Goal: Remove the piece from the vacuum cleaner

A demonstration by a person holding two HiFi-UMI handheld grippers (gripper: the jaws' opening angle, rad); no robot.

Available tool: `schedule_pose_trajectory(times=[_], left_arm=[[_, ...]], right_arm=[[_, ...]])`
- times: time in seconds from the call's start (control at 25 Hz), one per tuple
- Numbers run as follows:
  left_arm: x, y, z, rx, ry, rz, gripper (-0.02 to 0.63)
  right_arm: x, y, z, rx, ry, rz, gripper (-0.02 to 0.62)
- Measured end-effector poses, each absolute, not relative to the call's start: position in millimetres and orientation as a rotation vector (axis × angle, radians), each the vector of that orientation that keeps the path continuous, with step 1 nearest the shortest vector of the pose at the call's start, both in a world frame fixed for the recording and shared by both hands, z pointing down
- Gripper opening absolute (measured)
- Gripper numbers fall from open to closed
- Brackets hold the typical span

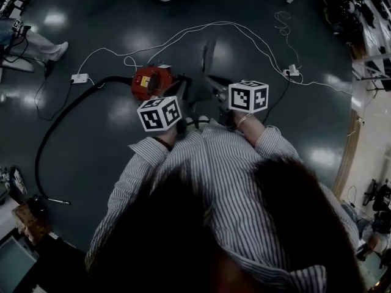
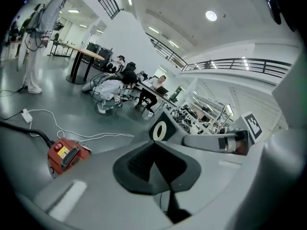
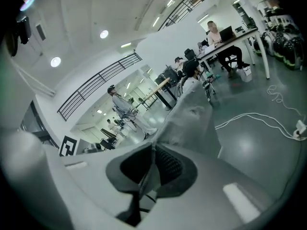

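The red vacuum cleaner [image 1: 151, 81] stands on the dark floor just ahead of me, also low at the left in the left gripper view [image 2: 64, 155]. Its black hose [image 1: 55, 118] curves away to the left. My right gripper [image 3: 152, 164] is shut on a thin grey piece [image 3: 192, 111], which rises beyond the jaws, clear of the vacuum. In the head view this piece [image 1: 209, 57] sticks up past the right gripper [image 1: 215, 85]. My left gripper [image 2: 154, 159] hovers beside the vacuum with its jaws together and nothing seen between them. It looks across at the piece's dark end [image 2: 159, 130].
White cables [image 1: 201, 29] loop over the floor between a power strip [image 1: 79, 77] and a plug block [image 1: 293, 72]. A person's legs [image 1: 43, 44] stand at upper left. Equipment clutters the lower left [image 1: 24, 212] and right edge [image 1: 366, 17]. People sit at desks [image 3: 225, 37].
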State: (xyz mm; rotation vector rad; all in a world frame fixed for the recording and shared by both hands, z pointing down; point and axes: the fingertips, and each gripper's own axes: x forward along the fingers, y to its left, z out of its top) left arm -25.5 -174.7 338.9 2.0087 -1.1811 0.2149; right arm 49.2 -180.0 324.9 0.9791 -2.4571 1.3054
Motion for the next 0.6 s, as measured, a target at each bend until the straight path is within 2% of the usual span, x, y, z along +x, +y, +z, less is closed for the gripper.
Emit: schedule_pose_trajectory(times=[0.6], left_arm=[[-37, -165, 342, 2.001, -1.152, 0.196, 0.006]], right_arm=[[32, -171, 325, 0.938, -2.463, 1.262, 0.025]])
